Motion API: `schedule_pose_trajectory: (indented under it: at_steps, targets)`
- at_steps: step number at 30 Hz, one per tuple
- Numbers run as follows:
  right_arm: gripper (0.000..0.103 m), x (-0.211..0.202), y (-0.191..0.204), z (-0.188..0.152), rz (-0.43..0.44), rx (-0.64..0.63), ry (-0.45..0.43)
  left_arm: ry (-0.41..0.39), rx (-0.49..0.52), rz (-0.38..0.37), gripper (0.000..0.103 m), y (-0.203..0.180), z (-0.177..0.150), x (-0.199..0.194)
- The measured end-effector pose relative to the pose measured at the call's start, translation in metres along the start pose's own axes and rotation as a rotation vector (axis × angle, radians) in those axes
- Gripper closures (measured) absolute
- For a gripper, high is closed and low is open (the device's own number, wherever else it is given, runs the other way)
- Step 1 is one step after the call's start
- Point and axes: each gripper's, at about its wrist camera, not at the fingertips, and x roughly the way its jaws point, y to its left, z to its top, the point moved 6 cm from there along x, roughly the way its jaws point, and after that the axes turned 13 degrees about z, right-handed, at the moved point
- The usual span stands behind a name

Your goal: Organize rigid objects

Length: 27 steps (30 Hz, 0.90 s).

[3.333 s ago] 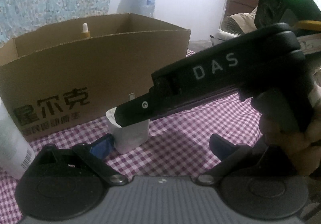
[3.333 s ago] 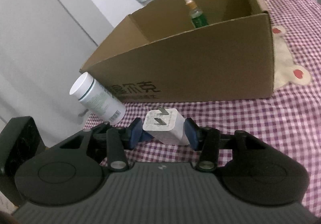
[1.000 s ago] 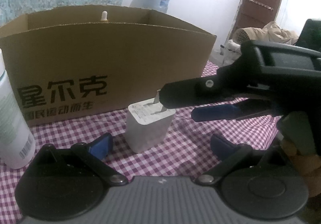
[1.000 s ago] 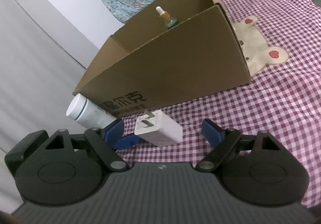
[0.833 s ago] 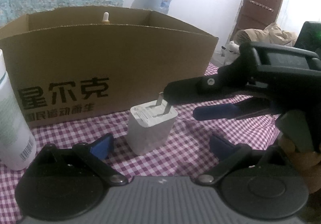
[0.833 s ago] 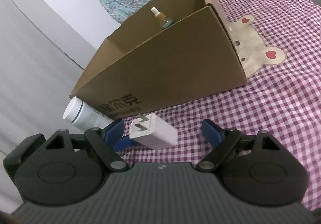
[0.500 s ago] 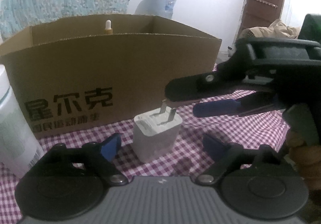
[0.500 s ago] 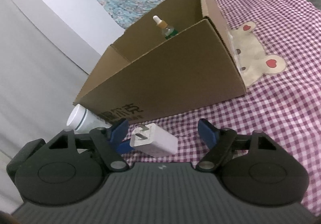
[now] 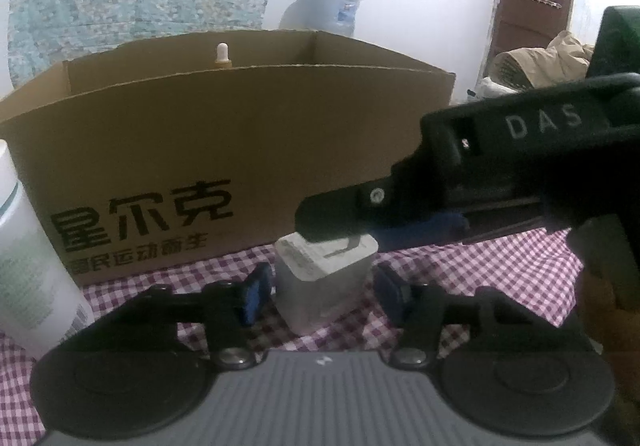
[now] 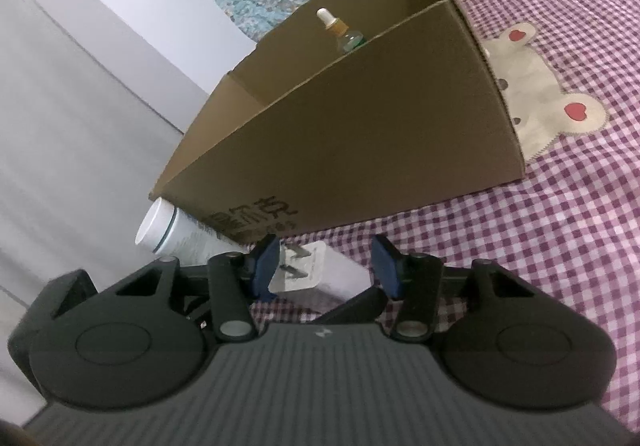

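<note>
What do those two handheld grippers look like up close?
Each has a ribbed grey body between two round black discs, with black linkage arms on silver pivots running out to blue pads. The left gripper and right gripper look alike. Seen from the left one, the right's black side carries white letters, DAS.

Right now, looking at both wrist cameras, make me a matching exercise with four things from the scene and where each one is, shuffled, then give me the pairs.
Things
1. dropper bottle
2. white charger
3. white bottle
4. bear patch

Places
A. sewn on the checked cloth, beside the box's end
B. standing inside the cardboard box
C. on the cloth between the blue pads
D. outside the box, at its printed front corner

Pairs: 1-B, 2-C, 3-D, 4-A
</note>
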Motion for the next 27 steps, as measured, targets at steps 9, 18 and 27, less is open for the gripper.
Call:
schedule_pose_trajectory:
  at_steps: [9,18,27]
  targets:
    - [0.053,0.016,0.009,-0.003,-0.034,-0.059,0.043,-0.02,-0.015,0.007,0.055,0.003,-0.003,0.0]
    - [0.061,0.007,0.02,-0.003,-0.056,-0.094,0.036,-0.038,-0.034,-0.001,0.056,0.004,-0.002,-0.013]
    - [0.062,-0.01,0.044,0.0,-0.045,-0.143,-0.001,-0.091,-0.05,0.015,0.056,0.005,0.012,-0.042]
